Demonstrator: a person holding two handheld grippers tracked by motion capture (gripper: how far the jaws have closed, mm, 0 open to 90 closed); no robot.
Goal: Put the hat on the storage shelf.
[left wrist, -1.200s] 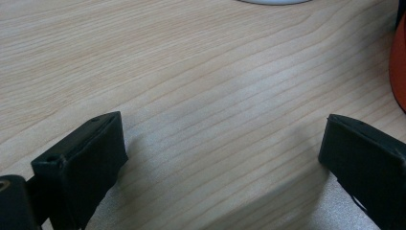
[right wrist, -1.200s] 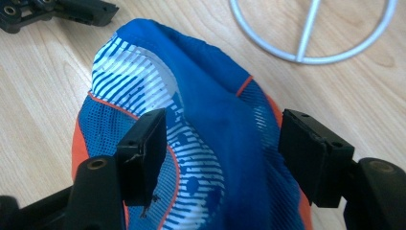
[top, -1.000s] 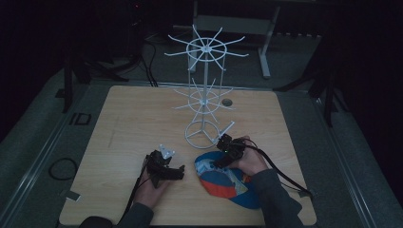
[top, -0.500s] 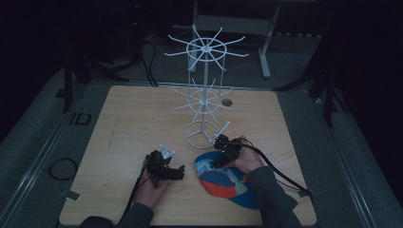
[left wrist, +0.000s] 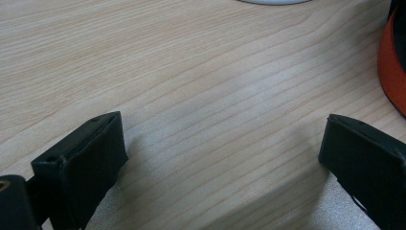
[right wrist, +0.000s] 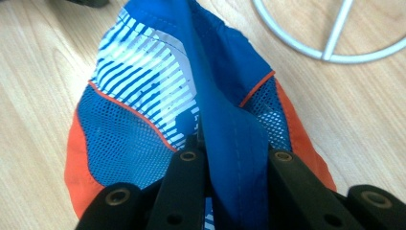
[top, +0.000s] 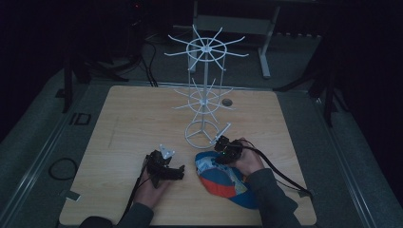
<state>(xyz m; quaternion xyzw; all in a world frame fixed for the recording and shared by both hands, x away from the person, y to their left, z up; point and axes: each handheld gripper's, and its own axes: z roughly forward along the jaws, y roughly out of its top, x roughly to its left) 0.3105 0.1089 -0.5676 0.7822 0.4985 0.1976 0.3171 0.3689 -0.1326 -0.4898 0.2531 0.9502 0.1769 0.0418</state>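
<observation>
Your right gripper [top: 222,153] is clamped on a fold of blue fabric of the cap [top: 223,180]; in the right gripper view the jaws pinch that raised ridge of cloth between them, with the striped white panel and blue mesh of the cap [right wrist: 143,110] spread beyond. The cap lies on the table [top: 123,123] near its near edge, right of centre, its orange and blue parts toward you and its far end under your right gripper. Your left gripper [top: 166,168] rests low over the table just left of the cap, apart from it, jaws spread wide with bare wood between them; the cap's orange edge [left wrist: 390,72] shows at the right of the left gripper view. The white wire rack [top: 204,95] stands upright on the far side of the cap, and its ring base [right wrist: 330,43] lies just beyond the cap.
</observation>
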